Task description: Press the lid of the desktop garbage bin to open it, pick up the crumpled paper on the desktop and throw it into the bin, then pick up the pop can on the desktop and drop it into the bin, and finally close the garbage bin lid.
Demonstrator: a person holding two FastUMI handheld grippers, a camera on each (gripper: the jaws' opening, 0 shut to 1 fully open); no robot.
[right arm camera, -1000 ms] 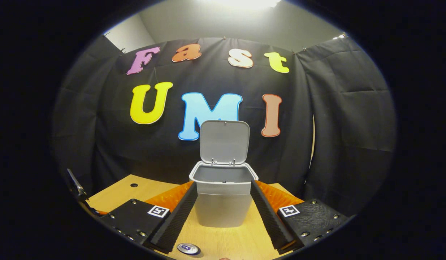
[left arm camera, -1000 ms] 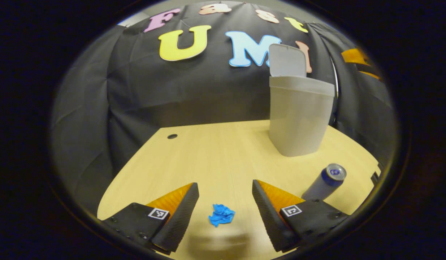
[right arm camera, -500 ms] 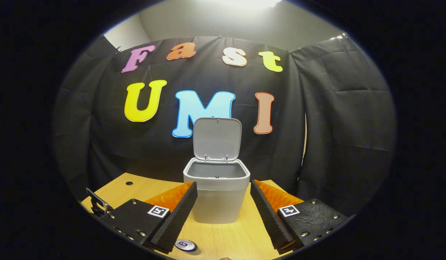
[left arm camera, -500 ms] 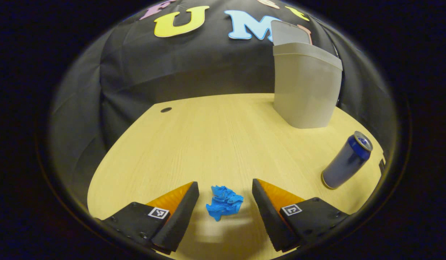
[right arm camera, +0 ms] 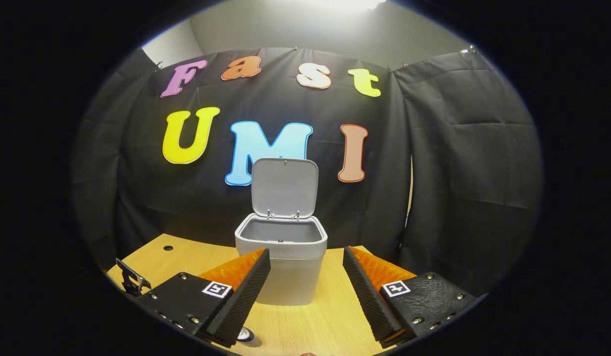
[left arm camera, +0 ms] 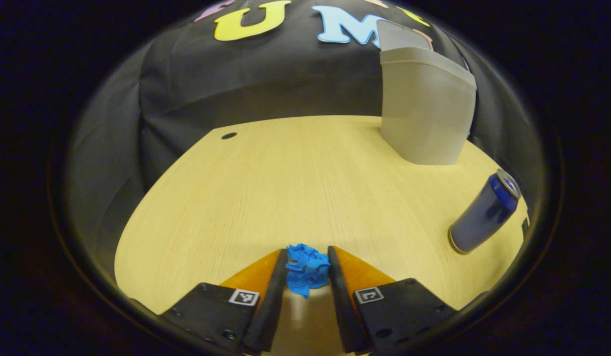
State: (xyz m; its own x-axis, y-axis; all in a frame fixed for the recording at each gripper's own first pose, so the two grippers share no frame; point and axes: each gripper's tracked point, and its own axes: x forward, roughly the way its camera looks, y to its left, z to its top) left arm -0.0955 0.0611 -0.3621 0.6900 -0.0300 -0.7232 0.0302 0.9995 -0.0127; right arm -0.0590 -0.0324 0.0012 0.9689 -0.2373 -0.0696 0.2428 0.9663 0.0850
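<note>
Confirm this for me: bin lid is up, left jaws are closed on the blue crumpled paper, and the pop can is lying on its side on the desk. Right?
Not quite. The pop can stands upright on the desk, as the left gripper view shows. The rest holds: the bin lid is up, and the left gripper has its jaws closed on the blue crumpled paper.

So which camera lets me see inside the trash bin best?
The right gripper view: it faces the bin head-on, with the lid standing up and the hollow inside showing. The left gripper view catches the bin from the side, showing its outer wall, not the inside.
</note>
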